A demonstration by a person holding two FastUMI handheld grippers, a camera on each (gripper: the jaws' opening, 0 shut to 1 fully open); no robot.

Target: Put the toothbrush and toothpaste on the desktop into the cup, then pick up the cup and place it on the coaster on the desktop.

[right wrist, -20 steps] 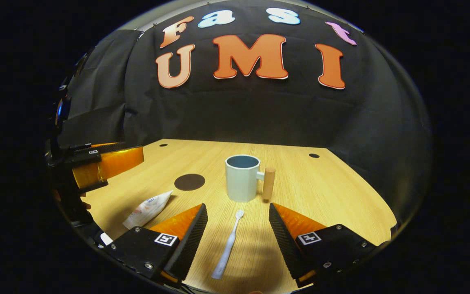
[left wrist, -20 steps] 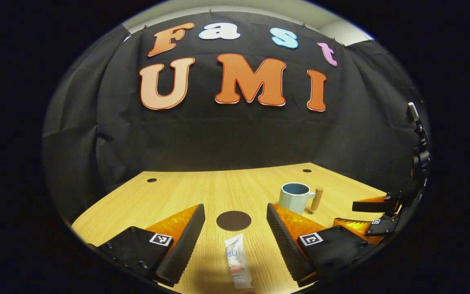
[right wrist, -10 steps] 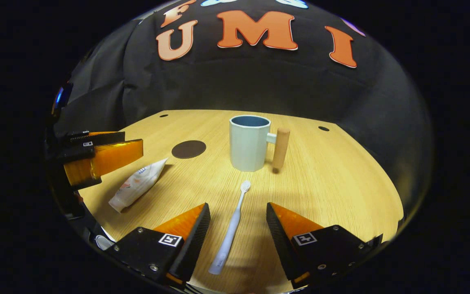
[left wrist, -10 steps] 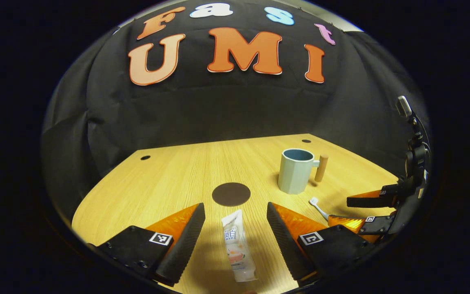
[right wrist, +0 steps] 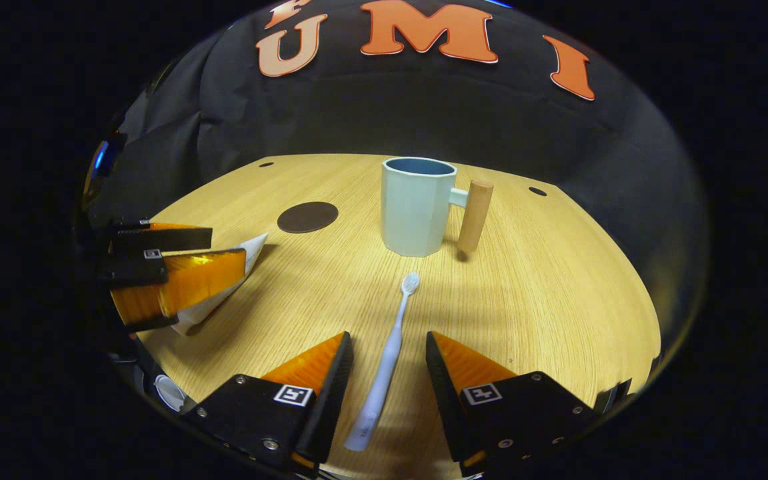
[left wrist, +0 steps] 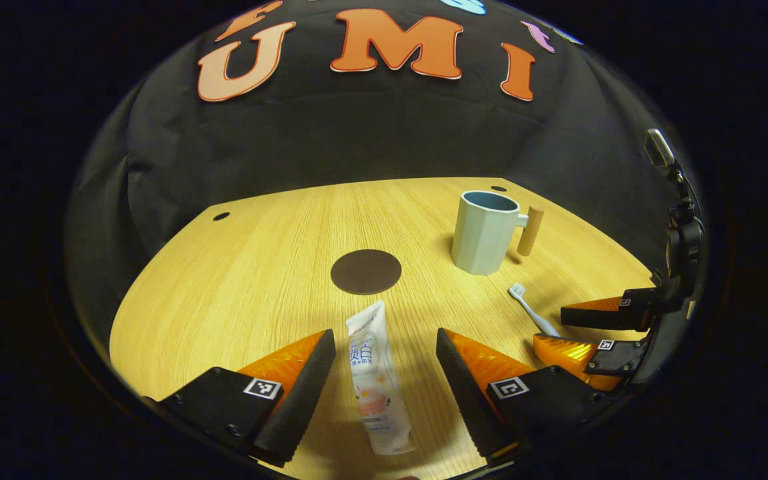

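The left gripper [left wrist: 385, 383] and the right gripper [right wrist: 387, 387] each have their jaws apart around the toothpaste [left wrist: 375, 387] and the toothbrush [right wrist: 387, 353], which lie flat on the desktop [right wrist: 544, 300], apparently to grasp them for the cup [right wrist: 417, 205] near the coaster [left wrist: 365, 271].

Overhead light is falling warmly on the pale wooden tabletop [left wrist: 257, 280], leaving the black cloth wall dim. The pale blue faceted cup with a wooden handle [right wrist: 419, 205] is casting a soft shadow. Fisheye distortion is bending the edges; focus is staying sharp.
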